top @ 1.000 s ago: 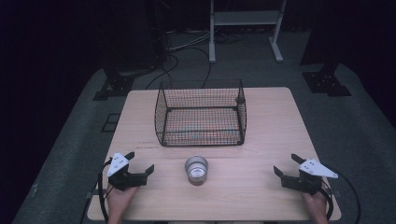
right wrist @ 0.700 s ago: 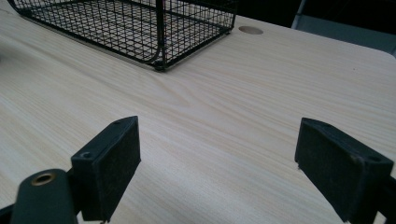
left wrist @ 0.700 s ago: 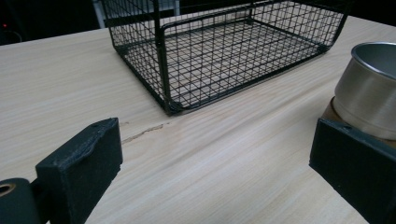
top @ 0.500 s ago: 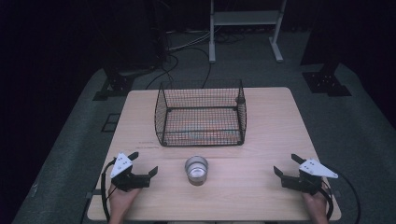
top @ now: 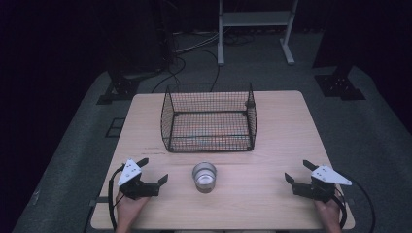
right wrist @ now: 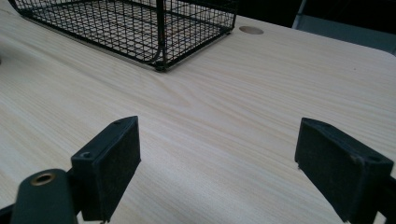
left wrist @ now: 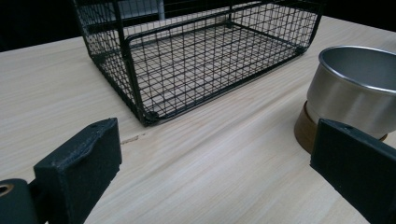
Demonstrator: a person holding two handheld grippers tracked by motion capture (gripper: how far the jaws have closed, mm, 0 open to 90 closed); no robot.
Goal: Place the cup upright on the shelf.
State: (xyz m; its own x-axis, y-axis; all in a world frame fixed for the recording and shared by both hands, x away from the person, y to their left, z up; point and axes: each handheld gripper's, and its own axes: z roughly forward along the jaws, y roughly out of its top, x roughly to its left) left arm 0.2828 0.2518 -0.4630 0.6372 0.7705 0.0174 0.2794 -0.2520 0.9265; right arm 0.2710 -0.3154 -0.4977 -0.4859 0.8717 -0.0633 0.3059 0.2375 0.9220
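Fingers of your left gripper (top: 154,171) stand wide, aimed at the steel cup (top: 204,176) just beside them, ready to straddle it. Your right gripper (top: 296,171), equally wide, waits well apart. The cup sits mid-surface before the wire basket (top: 209,121), its likely destination.

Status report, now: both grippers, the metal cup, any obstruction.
Left gripper open, beside the metal cup, not touching. Right gripper open, farther off. Cup upright in front of the wire basket. Nothing between left gripper and cup.
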